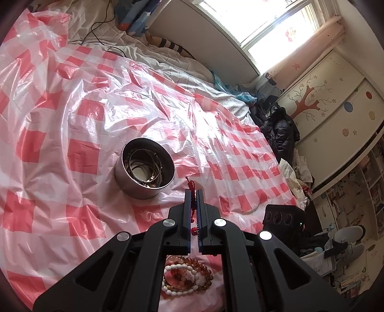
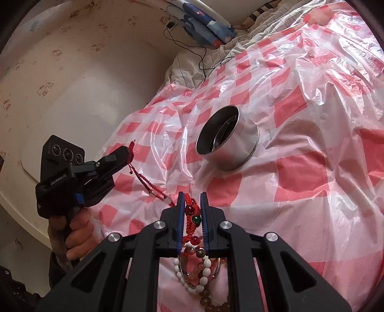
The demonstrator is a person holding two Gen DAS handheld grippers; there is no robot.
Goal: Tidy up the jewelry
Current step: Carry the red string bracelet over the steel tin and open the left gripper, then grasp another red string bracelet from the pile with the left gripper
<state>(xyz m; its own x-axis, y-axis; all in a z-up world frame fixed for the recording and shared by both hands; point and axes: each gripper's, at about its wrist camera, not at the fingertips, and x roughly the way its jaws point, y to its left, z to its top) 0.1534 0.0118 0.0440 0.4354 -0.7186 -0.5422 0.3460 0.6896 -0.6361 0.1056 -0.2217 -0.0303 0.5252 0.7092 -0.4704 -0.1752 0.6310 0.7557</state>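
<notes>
A red braided cord bracelet (image 2: 192,208) with red and green beads stretches between both grippers above the bed. My right gripper (image 2: 193,199) is shut on its beaded part. My left gripper (image 1: 194,192) is shut on the thin red cord end (image 1: 191,186); in the right wrist view that same gripper (image 2: 126,153) is at the left, held by a hand (image 2: 76,230). A round metal tin (image 1: 145,168), also seen in the right wrist view (image 2: 229,141), stands on the bed with several thin bangles inside. A heap of white and amber bead bracelets (image 1: 184,276) lies under the grippers (image 2: 199,273).
A crinkled pink-and-white checked plastic sheet (image 1: 72,124) covers the bed. A black cable (image 2: 204,57) and blue bedding (image 2: 206,21) lie at the far end by the wall. Dark clothes (image 1: 278,124) and cabinets stand beyond the bed's right edge.
</notes>
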